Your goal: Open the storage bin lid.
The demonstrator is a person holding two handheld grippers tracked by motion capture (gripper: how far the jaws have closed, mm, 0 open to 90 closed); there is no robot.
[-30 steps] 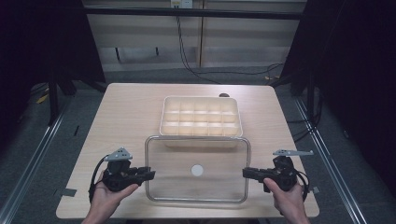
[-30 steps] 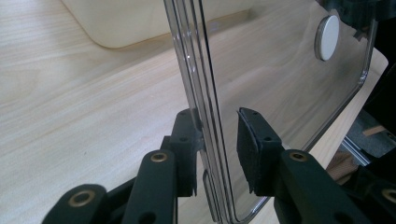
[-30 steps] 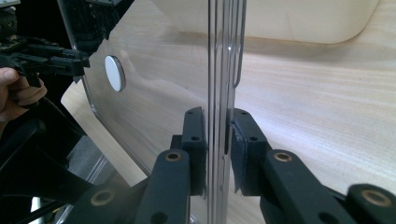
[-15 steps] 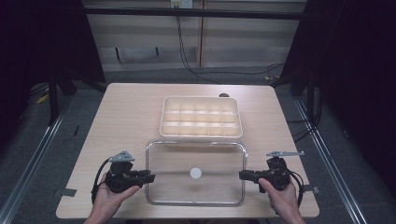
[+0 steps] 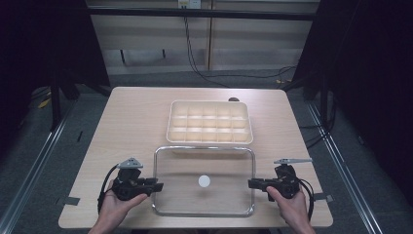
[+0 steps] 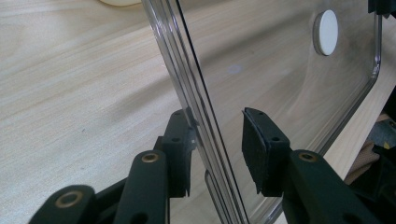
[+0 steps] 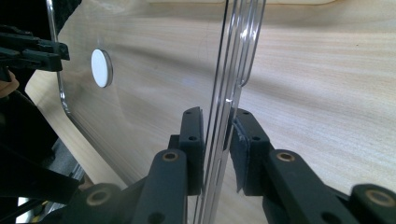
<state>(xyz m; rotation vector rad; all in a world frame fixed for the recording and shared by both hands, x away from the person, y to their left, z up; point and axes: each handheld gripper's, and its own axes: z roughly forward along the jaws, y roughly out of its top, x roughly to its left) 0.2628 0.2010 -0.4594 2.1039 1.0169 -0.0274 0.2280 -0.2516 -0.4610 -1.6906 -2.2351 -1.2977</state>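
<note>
You have the clear lid [image 5: 204, 165] lying in the lower centre of the high view, on the wooden table [image 5: 131, 126], just below the cream compartment tray [image 5: 210, 122]. Its far edge sits close against the tray's near wall; whether they touch is hard to tell from above. A white round disc [image 5: 204, 181] marks the lid's middle.

Left gripper [image 5: 157, 185]: at the lid's left edge. In the left gripper view its jaws stand apart, straddling the rim, one pad [image 6: 180, 149] against it, the other [image 6: 257, 154] well off. Not gripping.

Right gripper [image 5: 251, 184]: at the lid's right edge. In the right gripper view [image 7: 217, 149] the jaws bracket the ribbed rim closely, and they look closed onto it, though a thin gap on one side cannot be ruled out.

Handling notes:
- Thin transparent plastic, so probably light, fairly stiff along the rim, likely to flex across the broad panel.
- Smooth and glossy; expect it to slip in the pads if you squeeze weakly or tilt it.
- The stepped rim is the sensible hold, mid-length on each short side, as you are now placed.
- Held from one side only, it would likely sag or twist; take both sides.
- Edges are hard to see against the wood; judge by the rim's highlights.
</note>
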